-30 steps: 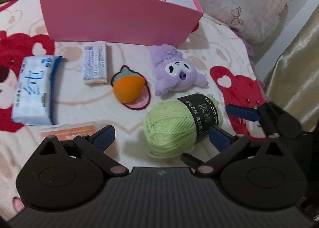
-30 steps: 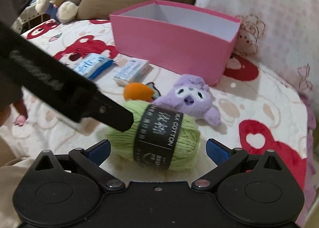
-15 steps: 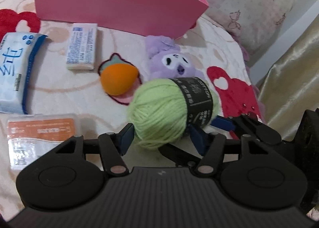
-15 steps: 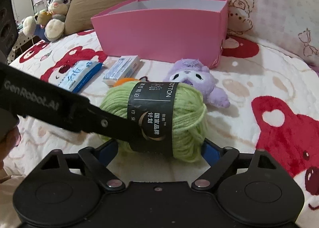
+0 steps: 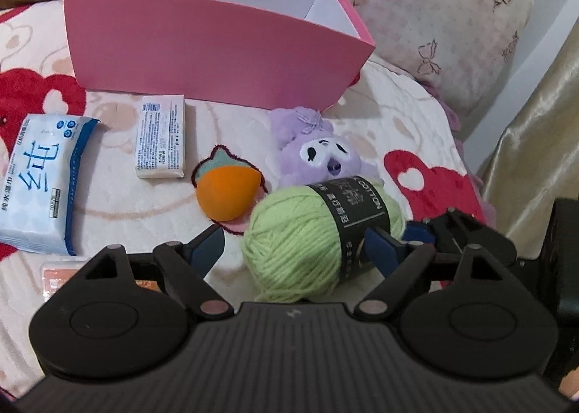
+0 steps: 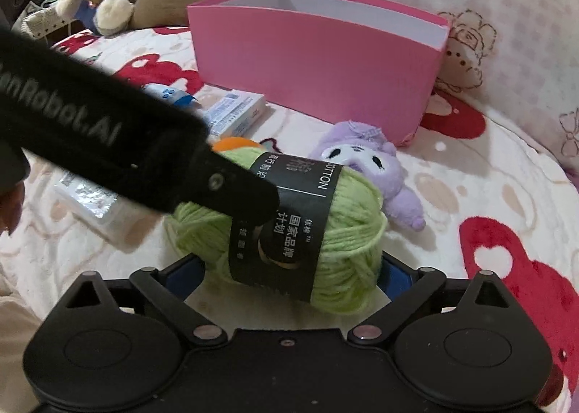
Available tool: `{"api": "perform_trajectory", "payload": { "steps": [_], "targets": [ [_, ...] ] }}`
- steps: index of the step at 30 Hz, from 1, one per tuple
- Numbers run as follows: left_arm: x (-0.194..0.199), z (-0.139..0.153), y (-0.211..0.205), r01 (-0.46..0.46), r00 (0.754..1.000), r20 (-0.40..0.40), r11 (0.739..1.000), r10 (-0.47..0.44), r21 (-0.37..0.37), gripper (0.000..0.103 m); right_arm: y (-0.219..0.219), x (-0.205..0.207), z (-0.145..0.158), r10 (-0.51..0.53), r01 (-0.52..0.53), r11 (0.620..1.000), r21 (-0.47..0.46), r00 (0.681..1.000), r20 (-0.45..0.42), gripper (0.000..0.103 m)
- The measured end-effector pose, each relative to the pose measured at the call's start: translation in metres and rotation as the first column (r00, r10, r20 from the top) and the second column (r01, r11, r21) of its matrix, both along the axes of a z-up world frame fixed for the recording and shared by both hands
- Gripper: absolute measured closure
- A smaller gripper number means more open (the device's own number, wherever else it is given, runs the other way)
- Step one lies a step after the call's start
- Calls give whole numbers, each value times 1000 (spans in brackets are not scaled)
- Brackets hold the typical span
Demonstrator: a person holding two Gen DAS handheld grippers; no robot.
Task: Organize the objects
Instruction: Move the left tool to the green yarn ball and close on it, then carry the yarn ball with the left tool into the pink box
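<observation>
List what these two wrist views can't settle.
- Pink box floor: both views, near wall hides it.
- Orange packet: left wrist view, mostly behind the left gripper, whose jaws are opening.
- Right gripper pad contact with the yarn: the ball itself hides it.

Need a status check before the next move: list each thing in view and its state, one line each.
pink box: open-topped, nothing visible inside.
green yarn ball: on the blanket, black label band on, between both tools.
left tool: opening, left pad clear of the yarn.
right tool: opening, straddling the yarn.
purple plush: lying face up.
orange sponge: on its side.
wet-wipes pack: flat, closed.
small white box: flat, closed.
</observation>
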State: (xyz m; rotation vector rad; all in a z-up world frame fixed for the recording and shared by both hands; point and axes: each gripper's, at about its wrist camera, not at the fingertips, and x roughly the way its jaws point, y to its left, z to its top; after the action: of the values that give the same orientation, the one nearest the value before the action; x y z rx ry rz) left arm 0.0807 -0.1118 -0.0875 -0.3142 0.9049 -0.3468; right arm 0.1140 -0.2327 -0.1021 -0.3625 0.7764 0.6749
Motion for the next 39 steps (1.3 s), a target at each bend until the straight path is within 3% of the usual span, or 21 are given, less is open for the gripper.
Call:
{"api": "perform_trajectory", "payload": {
  "steps": [2,5,9,14,19,27,32,39],
  "targets": [
    [2,-5,0,12,1000,-22,999,-13,-36,38,-5,1,3,-34,36,998,60,999,-35,3],
    [3,-10,-2,19,998,-52,996,-23,-84,41,-14,6,4,-79,92,986,140,992,-95,5],
    [-3,-10,-4,34,999,-35,996,-37,-81,42,-15,3,1,-95,110,984,140,990,-106,15],
    [-10,0,-4,65,998,-6,994,-66,-86,43,-16,-7,9,-108,121,982,145,990,-94,20],
    [-21,22,-2,95,995,28,993,-94,-66,43,-14,-19,29,-96,101,986,132,994,-44,20],
    [-35,70,12,132,990,72,985,-125,-110,43,-10,-37,77,-100,98,990,106,995,11,17],
    [-40,99,10,143,988,54,989,-142,-19,43,2,-46,108,-87,82,992,95,995,48,17],
    [-35,142,33,131,986,108,990,-124,-55,43,16,-42,151,-94,83,989,119,991,92,18]
  ]
}}
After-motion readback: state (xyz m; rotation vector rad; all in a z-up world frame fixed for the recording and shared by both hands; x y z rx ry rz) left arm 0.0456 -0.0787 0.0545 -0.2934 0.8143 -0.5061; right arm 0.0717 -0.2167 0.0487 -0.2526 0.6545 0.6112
